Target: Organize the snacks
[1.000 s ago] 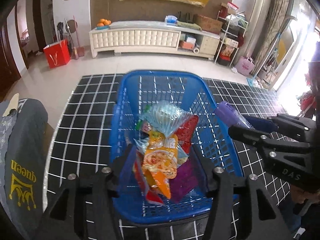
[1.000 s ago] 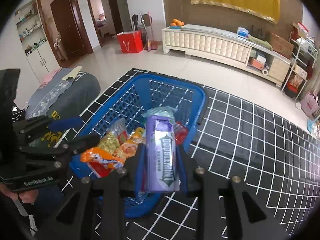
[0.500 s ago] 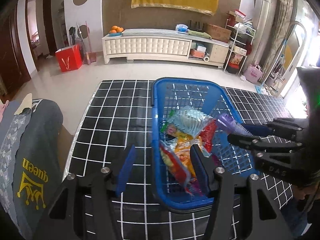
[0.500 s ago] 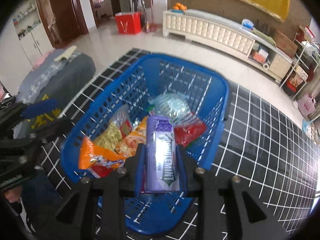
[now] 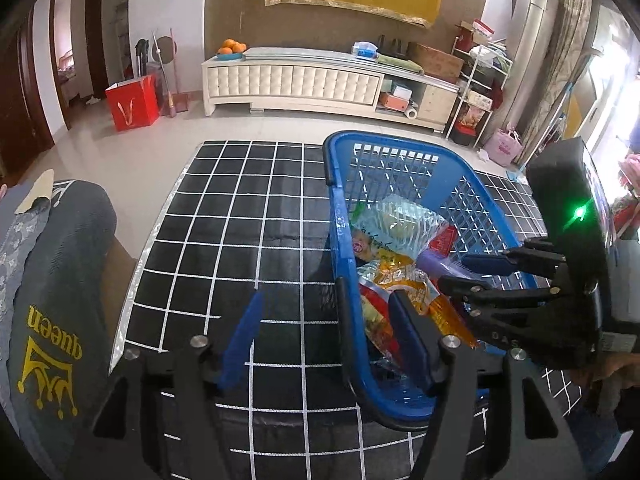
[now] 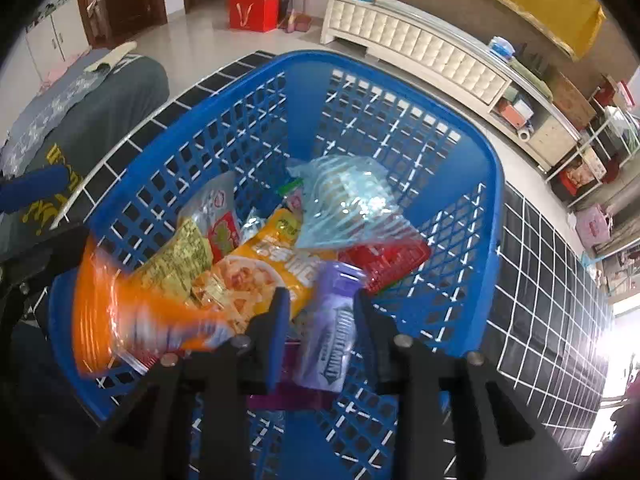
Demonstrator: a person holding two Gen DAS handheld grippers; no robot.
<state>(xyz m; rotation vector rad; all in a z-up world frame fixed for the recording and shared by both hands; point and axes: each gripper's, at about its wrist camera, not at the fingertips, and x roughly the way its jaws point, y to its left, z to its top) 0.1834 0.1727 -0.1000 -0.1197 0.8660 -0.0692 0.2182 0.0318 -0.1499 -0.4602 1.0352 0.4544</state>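
A blue plastic basket [image 5: 331, 176] [image 6: 306, 88] stands on the black grid-patterned surface and holds several snack packs. My left gripper [image 5: 324, 344] straddles the basket's near left wall. Its jaws are opening, no snack is between them, and the pads do not press on the wall. My right gripper [image 6: 323, 320] [image 5: 476, 270] points down into the basket. Its jaws are opening around a purple gum pack [image 6: 334, 320] [image 5: 430, 258], which sits tilted and blurred with a gap at the left pad. A blurred orange pack [image 6: 120, 320] lies at the basket's near left corner.
The black surface with white grid lines [image 5: 240, 220] [image 6: 540, 280] extends on both sides of the basket. A grey cloth printed "queen" [image 5: 52, 280] [image 6: 100, 100] lies to the left. Across the floor are a white cabinet [image 5: 296, 80] and a red bag [image 5: 132, 102].
My left gripper has slid left from over the snacks to the basket's left wall, and its jaws have widened. My right gripper came down into the basket and loosened on the purple pack.
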